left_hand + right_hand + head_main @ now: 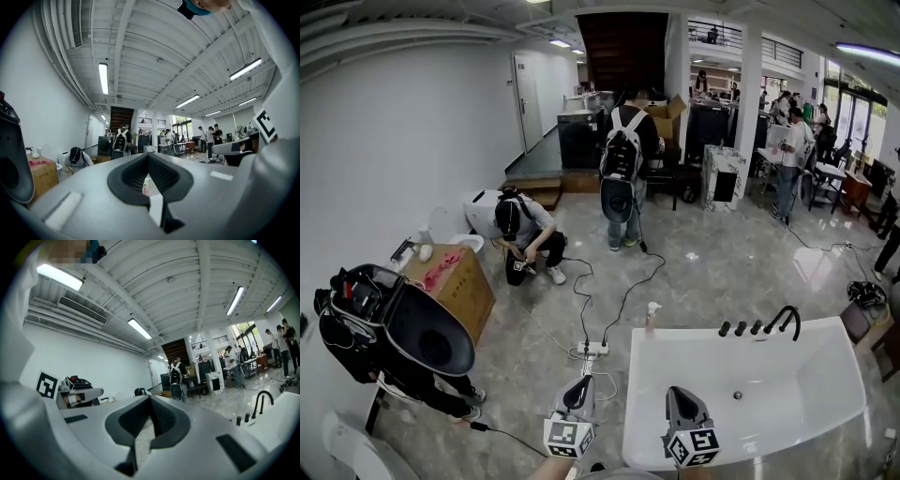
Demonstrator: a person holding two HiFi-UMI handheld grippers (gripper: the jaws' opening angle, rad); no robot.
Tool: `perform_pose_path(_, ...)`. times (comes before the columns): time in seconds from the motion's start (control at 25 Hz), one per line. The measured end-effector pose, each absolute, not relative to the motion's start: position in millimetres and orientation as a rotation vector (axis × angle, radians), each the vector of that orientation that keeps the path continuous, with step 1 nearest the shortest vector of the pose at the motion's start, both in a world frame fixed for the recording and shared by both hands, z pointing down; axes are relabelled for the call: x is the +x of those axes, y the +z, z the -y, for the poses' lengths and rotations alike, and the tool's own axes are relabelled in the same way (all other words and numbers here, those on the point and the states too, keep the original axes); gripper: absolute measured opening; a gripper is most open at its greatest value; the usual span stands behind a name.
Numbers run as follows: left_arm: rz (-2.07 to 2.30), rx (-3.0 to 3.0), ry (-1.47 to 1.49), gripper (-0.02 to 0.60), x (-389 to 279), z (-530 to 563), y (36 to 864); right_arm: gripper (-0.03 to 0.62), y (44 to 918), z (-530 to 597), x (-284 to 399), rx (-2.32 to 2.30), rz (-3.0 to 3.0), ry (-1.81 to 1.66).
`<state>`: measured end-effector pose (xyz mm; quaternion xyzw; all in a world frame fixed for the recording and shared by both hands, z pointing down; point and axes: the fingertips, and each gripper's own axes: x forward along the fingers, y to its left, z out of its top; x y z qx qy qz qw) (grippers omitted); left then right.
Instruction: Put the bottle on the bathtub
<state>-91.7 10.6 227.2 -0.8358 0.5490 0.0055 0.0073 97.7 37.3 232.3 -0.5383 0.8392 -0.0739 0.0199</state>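
Bottle and tub belong together here: a small pale spray bottle (652, 317) stands upright at the far left corner of the white bathtub (834, 375), at about 11 o'clock on its outline in the head view. Its base seems to rest on the corner of the rim, which is what the task wants. From this steep angle, though, I cannot rule out the floor just behind the tub. The corner makes sense as a spot, being flat, broad and well apart from the black tap (786, 322) at 1 o'clock.

The left gripper (579, 386) hangs over the floor beside the tub's left wall, with the bottle at roughly 1 o'clock from it. Its own view shows the jaws meeting at the tips with nothing caught between them, only floor showing through the slit below. The right gripper (678, 396) hovers over the tub's near rim, with the bottle at about 11 o'clock. Its jaws are likewise pressed together and carry nothing. Both point up and outward into the room, not down at the bottle, which suggests neither is working on it now.

A power strip (591, 350) and its cable lie on the floor at 10 o'clock from the left gripper, near the tub corner.
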Motion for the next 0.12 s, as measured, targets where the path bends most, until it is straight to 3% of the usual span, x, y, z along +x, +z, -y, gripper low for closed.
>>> perform_pose_path(0.12,-1.716,-2.612,0.009,0.009,-93.4,-10.6,224.5,0.008,227.5,-37.3,95.6,-1.669,-2.604,-0.227)
